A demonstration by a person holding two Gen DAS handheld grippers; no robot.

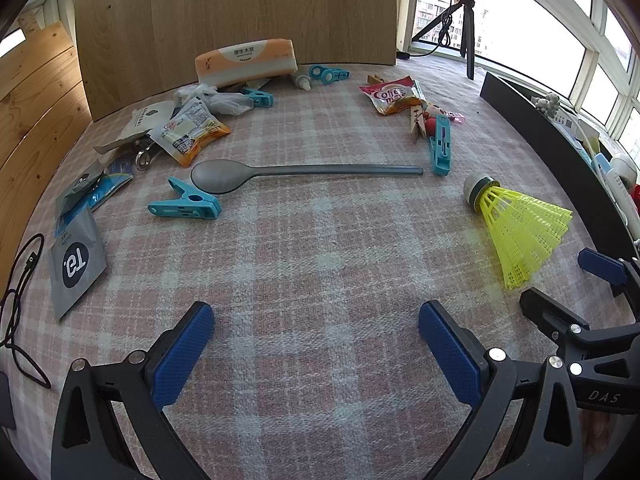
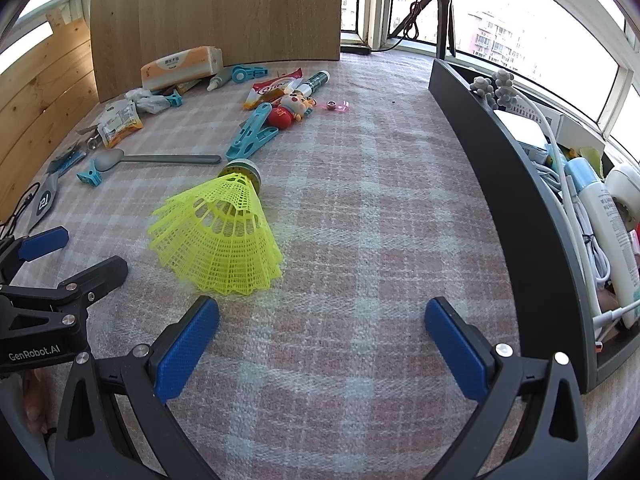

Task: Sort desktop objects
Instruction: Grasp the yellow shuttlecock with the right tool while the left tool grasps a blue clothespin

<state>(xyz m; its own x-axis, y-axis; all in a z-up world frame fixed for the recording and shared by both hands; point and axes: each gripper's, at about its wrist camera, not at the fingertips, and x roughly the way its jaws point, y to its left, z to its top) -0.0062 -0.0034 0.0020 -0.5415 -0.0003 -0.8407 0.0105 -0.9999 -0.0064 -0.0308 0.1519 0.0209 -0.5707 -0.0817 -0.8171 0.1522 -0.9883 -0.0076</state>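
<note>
Sorting at an early-to-middle stage, judged from how things lie. The counter [image 1: 320, 248], covered in a pink plaid cloth, carries most of the clutter, all of it beyond the tongs. The dark bin [image 2: 500, 168], ahead and to the right of the right tongs [image 2: 322, 350], already holds a white bottle [image 2: 608, 240], white cables and small boxes, so some items appear to be sorted; whether they were put there in this task cannot be told.

Unsorted things, largest first: the tissue pack [image 1: 246, 60] stands far ahead of the left tongs [image 1: 316, 354] against the wooden board; the yellow shuttlecock [image 2: 224, 236] lies on its side just ahead-left of the right tongs, its skirt close to the left pad, apart from it; the grey spoon [image 1: 296, 174] lies crosswise ahead of the left tongs; a grey sachet [image 1: 76, 264] lies to their left; snack packets [image 1: 192, 132], a creamer packet [image 1: 394, 96] and several blue clothes pegs [image 1: 186, 206] are scattered farther off; a small toy figure [image 2: 288, 110] sits beside one peg.

Both tongs stand wide open and empty, angled down at bare cloth. The shuttlecock is probably the nearest candidate for the next pick; nearly the whole spread remains to be cleared.
</note>
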